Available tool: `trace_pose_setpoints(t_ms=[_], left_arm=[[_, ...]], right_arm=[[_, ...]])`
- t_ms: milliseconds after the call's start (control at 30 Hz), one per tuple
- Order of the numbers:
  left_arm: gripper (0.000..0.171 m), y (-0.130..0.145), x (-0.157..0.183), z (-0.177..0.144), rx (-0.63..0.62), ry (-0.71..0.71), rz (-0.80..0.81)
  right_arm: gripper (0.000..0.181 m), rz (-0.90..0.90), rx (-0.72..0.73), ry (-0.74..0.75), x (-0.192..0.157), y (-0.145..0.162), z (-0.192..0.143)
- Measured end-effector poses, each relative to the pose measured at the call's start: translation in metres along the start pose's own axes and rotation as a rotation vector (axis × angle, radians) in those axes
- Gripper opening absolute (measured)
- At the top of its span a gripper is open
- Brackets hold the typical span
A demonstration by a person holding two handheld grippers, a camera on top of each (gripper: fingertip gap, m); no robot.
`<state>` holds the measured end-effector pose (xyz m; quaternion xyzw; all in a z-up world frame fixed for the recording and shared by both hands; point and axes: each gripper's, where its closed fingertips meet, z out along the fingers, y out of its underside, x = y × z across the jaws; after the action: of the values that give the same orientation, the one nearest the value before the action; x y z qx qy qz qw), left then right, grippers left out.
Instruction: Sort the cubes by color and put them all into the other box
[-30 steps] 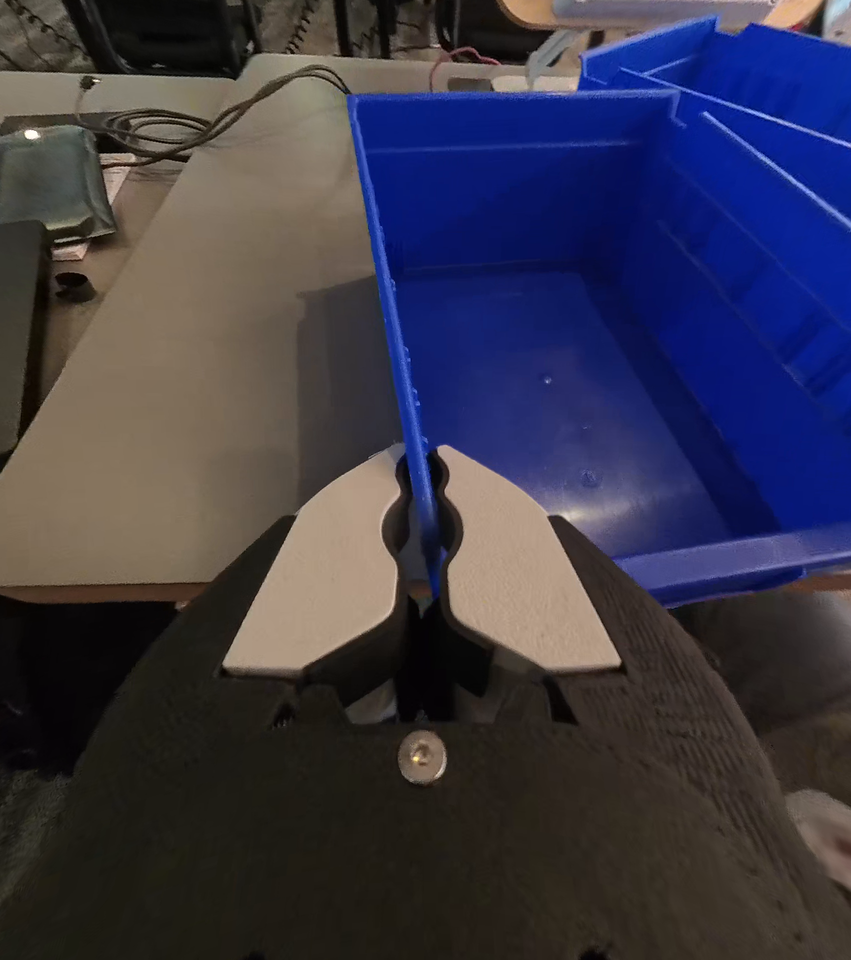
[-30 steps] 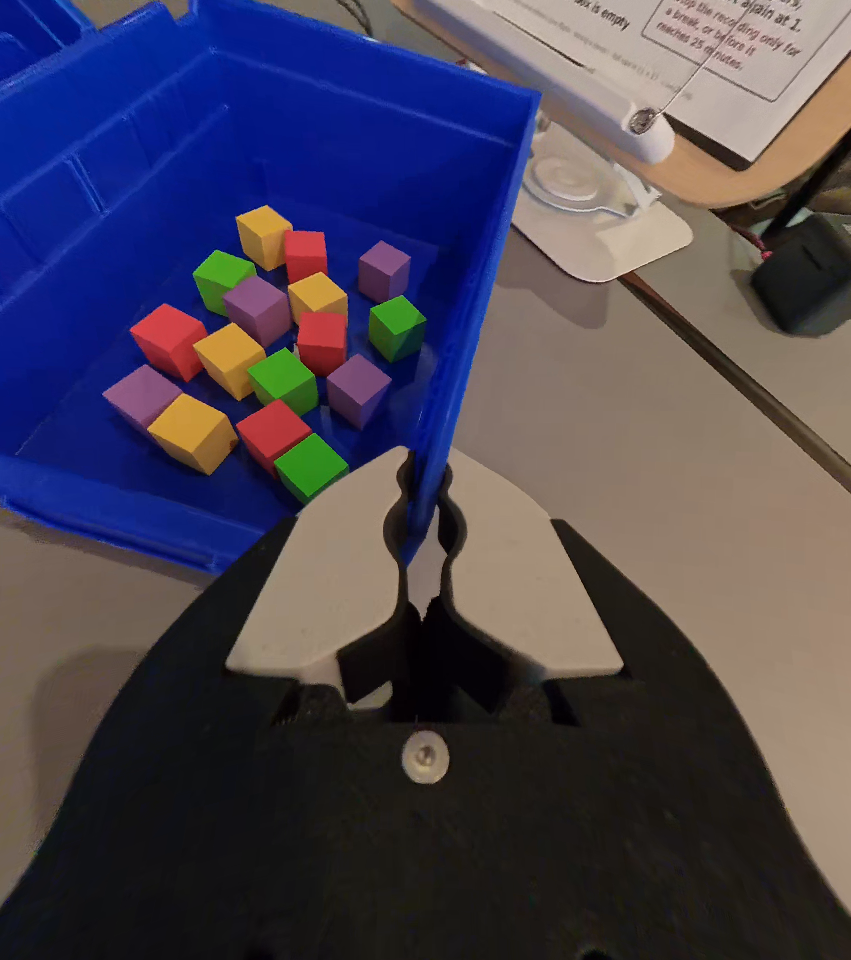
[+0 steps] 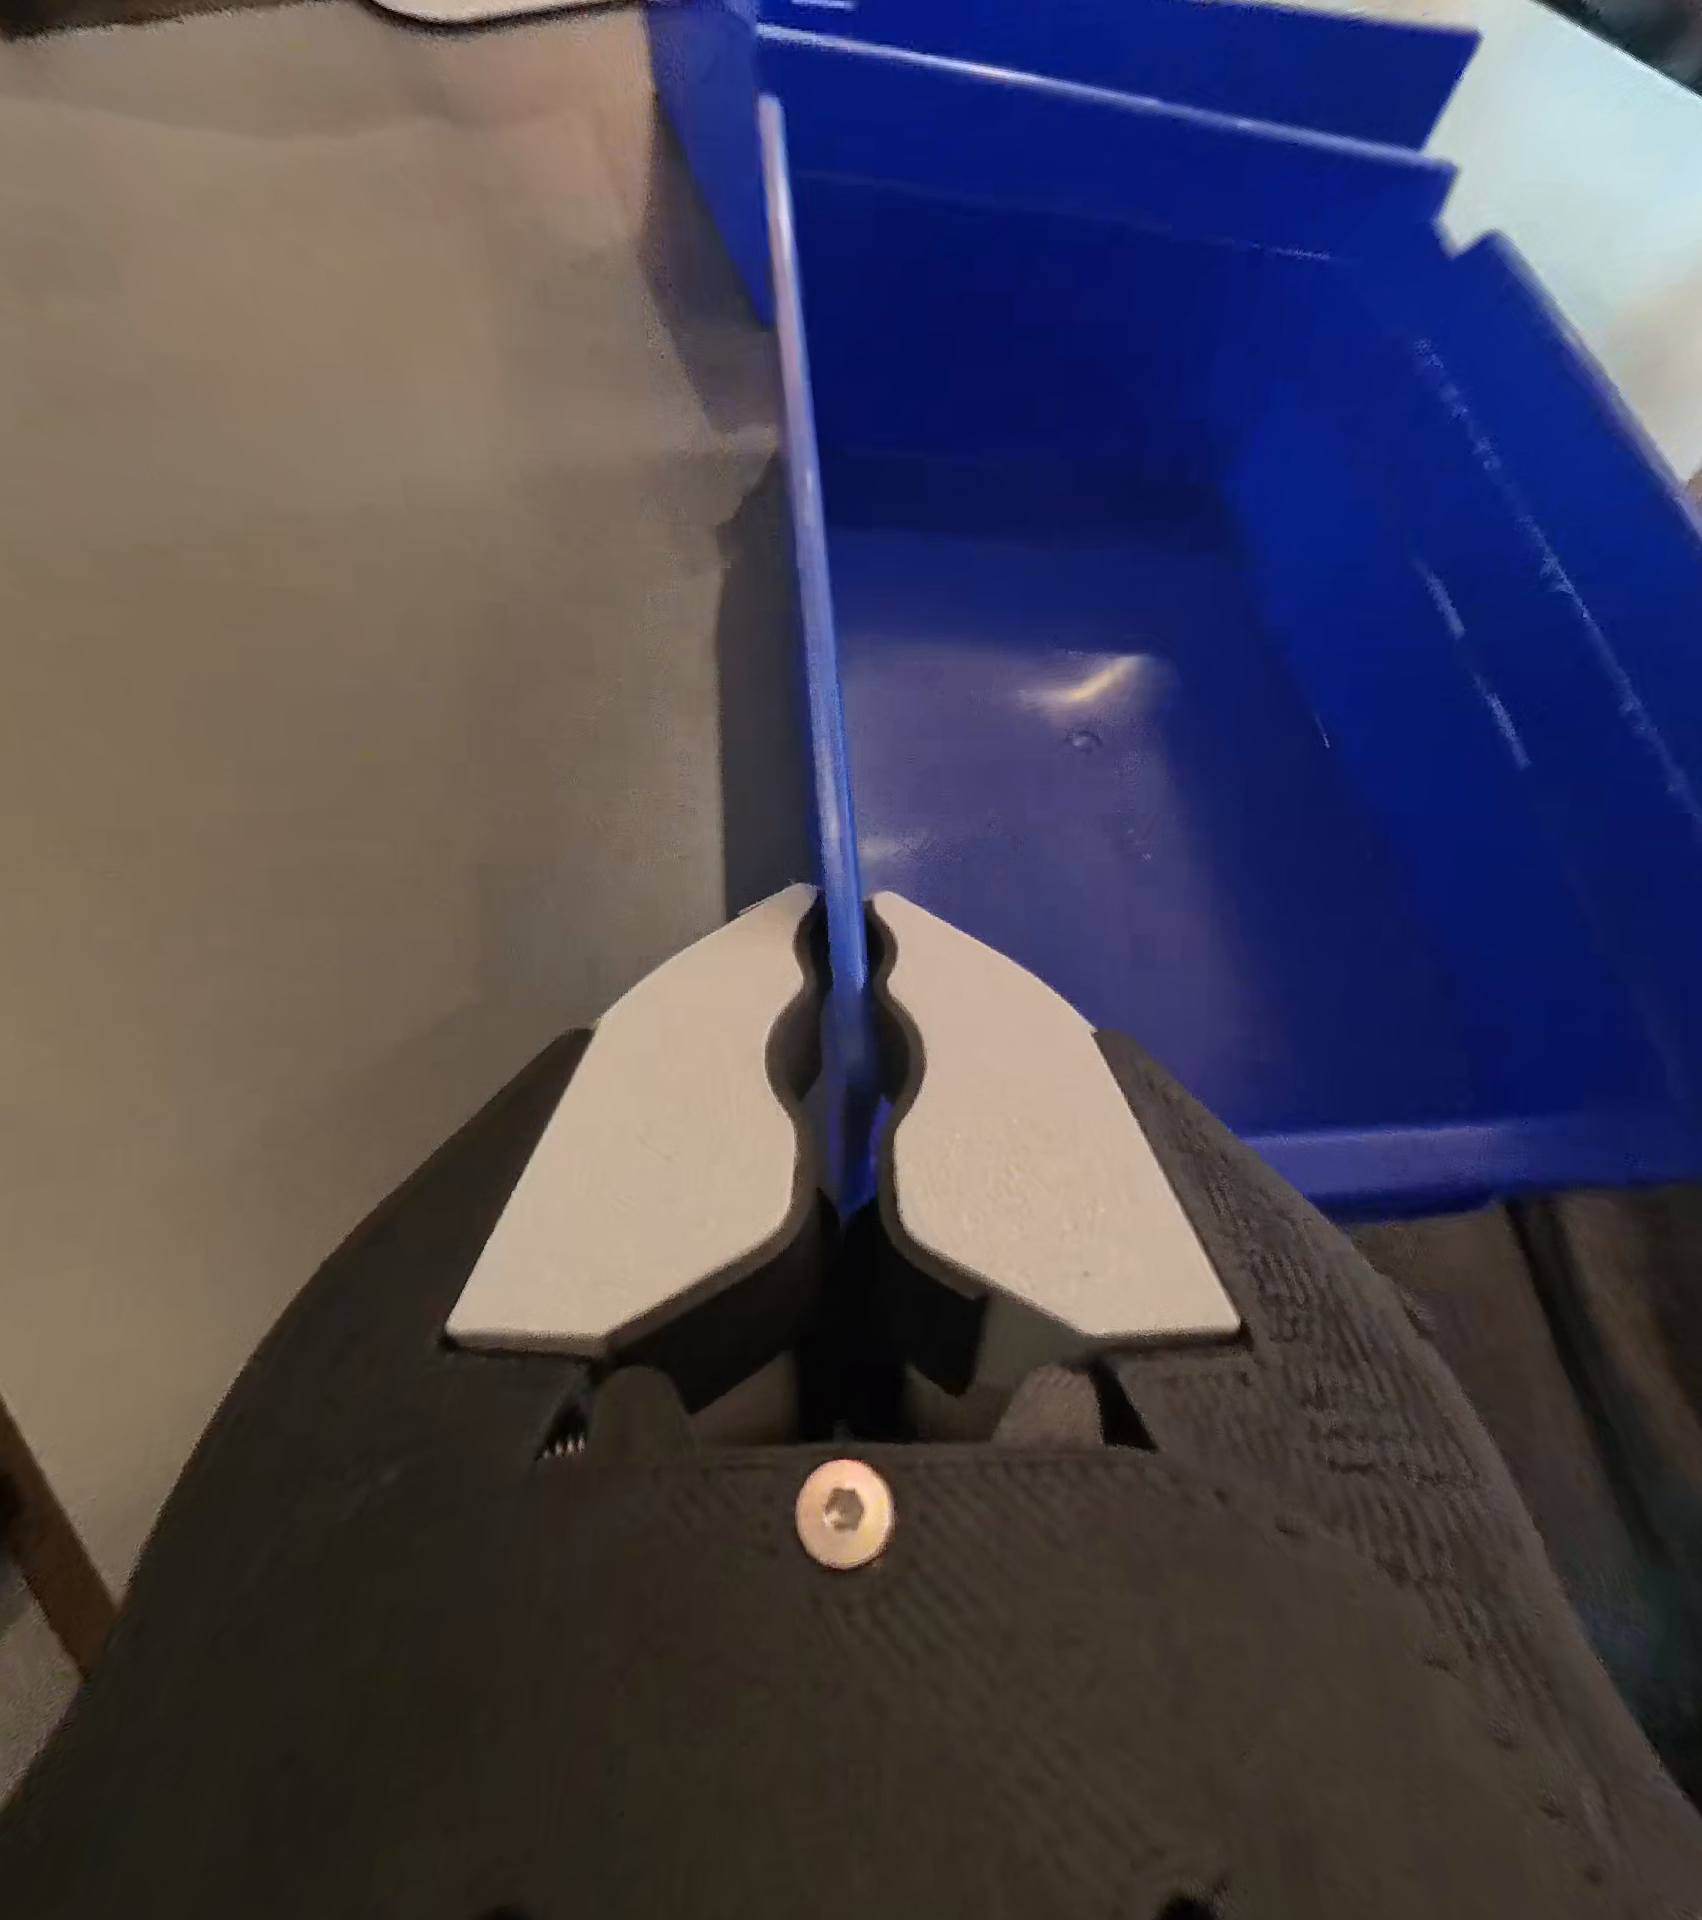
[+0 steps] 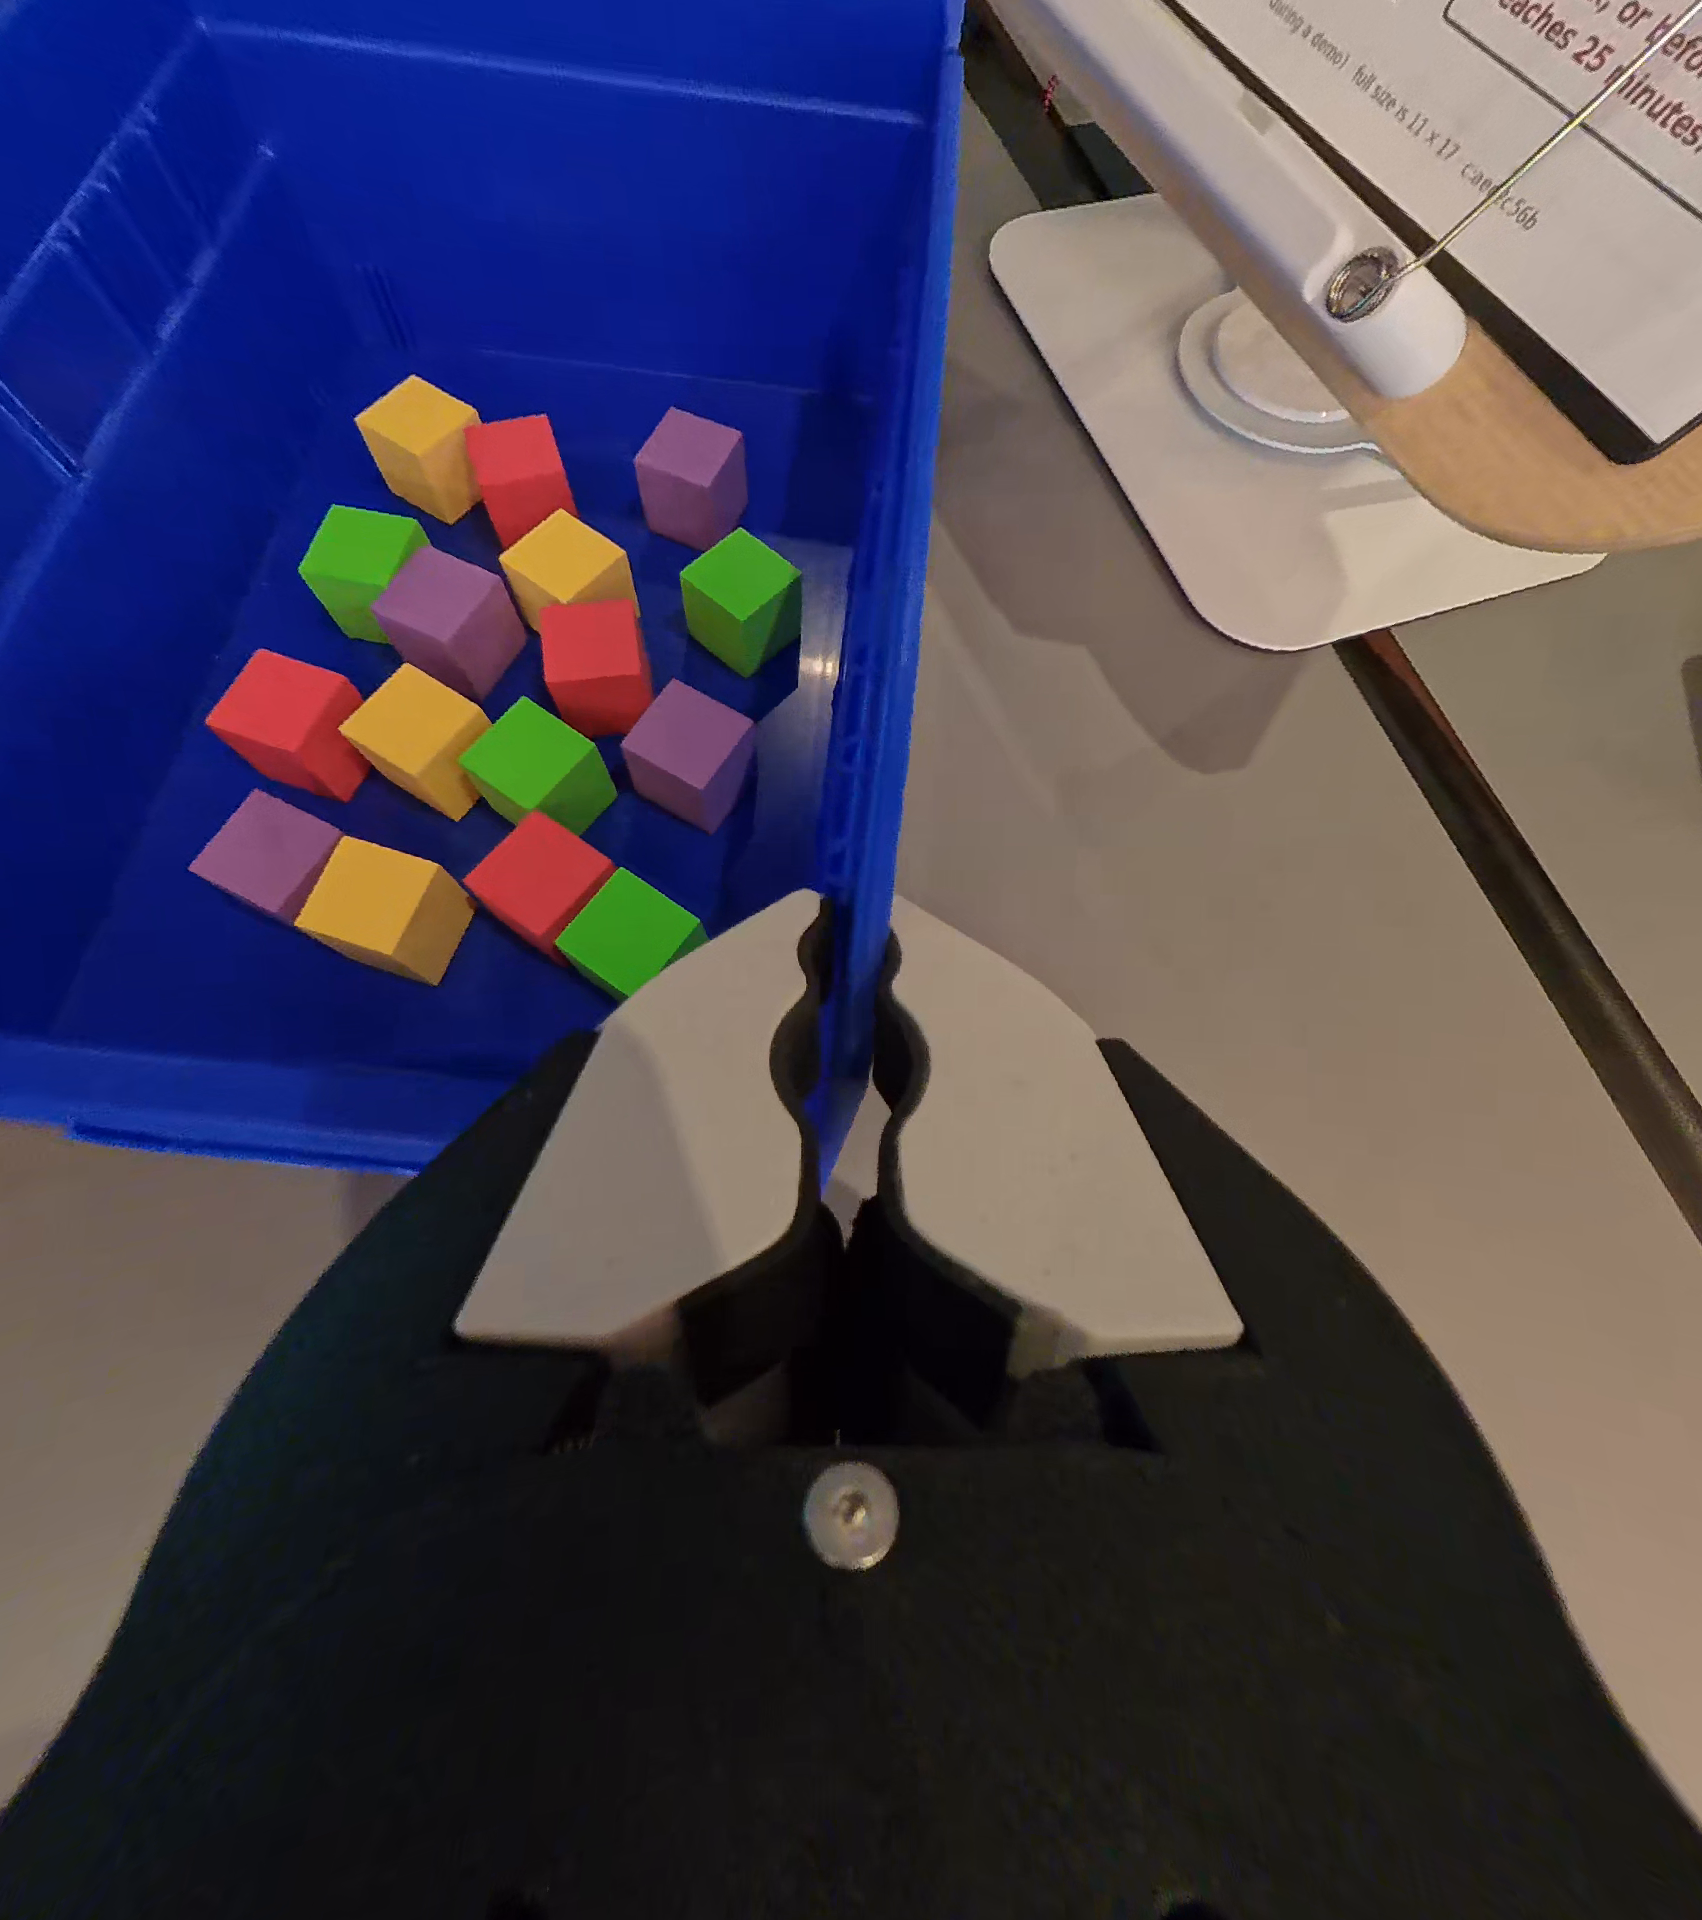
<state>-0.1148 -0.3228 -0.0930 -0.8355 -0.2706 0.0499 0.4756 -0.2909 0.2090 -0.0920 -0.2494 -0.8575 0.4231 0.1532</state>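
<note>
Left wrist view shows the left gripper [image 3: 845,914] clamped on the left wall of an empty blue bin [image 3: 1086,748], while the right gripper [image 4: 855,914] clenches the right wall of a bin of cubes [image 4: 888,520], each wall running straight ahead.

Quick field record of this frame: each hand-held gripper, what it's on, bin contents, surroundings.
left hand-held gripper: shut on the left side wall of the empty blue bin
empty blue bin: nothing visible inside; near edge overhangs the grey table
right hand-held gripper: shut on the right side wall of the blue bin with cubes
cubes: red, yellow, green and purple, loose on the bin floor
beside that bin: white stand base under a tilted board with a printed sheet
</note>
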Motion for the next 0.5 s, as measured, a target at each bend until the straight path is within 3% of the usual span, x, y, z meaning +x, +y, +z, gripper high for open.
trace_pose_setpoints(t_ms=[333,500], left_arm=[[0.005,-0.034,-0.002,0.053,-0.179,0.375,0.270],[0.005,-0.053,0.007,0.084,-0.240,0.512,0.319]], right_arm=[[0.003,-0.010,-0.023,-0.059,-0.002,-0.004,0.003],[0.003,-0.015,-0.017,-0.122,0.001,-0.010,0.013]])
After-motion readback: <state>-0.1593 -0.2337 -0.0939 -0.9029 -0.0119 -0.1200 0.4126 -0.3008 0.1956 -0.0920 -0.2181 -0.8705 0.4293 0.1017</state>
